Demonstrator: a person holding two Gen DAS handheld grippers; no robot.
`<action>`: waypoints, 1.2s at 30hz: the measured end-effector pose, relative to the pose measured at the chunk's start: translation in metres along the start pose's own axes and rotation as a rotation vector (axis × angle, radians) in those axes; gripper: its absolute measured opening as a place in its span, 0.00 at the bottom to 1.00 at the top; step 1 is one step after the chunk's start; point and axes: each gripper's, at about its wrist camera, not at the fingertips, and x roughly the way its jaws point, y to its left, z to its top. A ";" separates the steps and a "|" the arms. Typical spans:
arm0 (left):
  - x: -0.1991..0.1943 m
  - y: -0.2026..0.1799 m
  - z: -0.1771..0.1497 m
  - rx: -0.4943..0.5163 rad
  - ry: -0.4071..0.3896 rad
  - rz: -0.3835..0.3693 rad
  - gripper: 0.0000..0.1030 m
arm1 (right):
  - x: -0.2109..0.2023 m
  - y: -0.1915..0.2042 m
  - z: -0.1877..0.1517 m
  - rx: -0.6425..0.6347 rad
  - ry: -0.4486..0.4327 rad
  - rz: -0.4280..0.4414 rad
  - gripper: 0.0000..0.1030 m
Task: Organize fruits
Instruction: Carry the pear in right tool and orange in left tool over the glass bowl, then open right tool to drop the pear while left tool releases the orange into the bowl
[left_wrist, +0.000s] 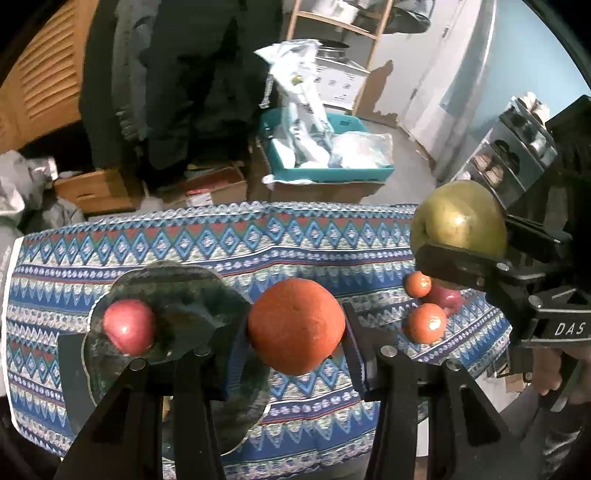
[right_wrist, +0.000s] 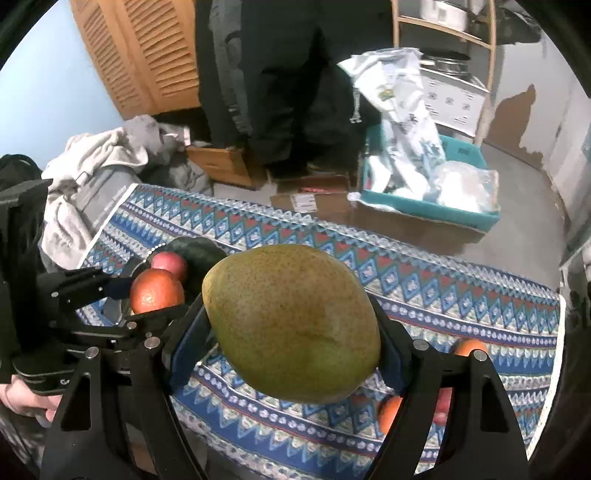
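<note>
My left gripper (left_wrist: 295, 328) is shut on a large orange (left_wrist: 296, 325) and holds it just right of a dark glass plate (left_wrist: 184, 288) that carries a red apple (left_wrist: 129, 326). My right gripper (right_wrist: 291, 325) is shut on a green mango (right_wrist: 291, 321), held above the patterned tablecloth (right_wrist: 443, 288). In the left wrist view the mango (left_wrist: 460, 218) and right gripper (left_wrist: 461, 254) are at the right. Two small oranges (left_wrist: 426, 322) and a red fruit (left_wrist: 447, 297) lie on the cloth below them. In the right wrist view the left gripper (right_wrist: 147, 295) holds the orange (right_wrist: 157, 291) by the plate (right_wrist: 201, 254).
The table's far edge (left_wrist: 258, 206) drops to a floor with cardboard boxes (left_wrist: 207, 188) and a teal bin (left_wrist: 325, 147) of bags. A person in dark clothes (left_wrist: 177, 92) stands beyond. A pile of grey cloth (right_wrist: 96, 158) lies off the left end.
</note>
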 end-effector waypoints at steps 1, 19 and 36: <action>0.000 0.005 -0.001 -0.006 0.000 0.006 0.46 | 0.003 0.003 0.001 -0.002 0.003 0.005 0.78; 0.015 0.090 -0.031 -0.154 0.036 0.054 0.46 | 0.077 0.072 0.030 -0.055 0.086 0.103 0.78; 0.045 0.121 -0.049 -0.215 0.116 0.070 0.46 | 0.143 0.098 0.025 -0.045 0.217 0.136 0.78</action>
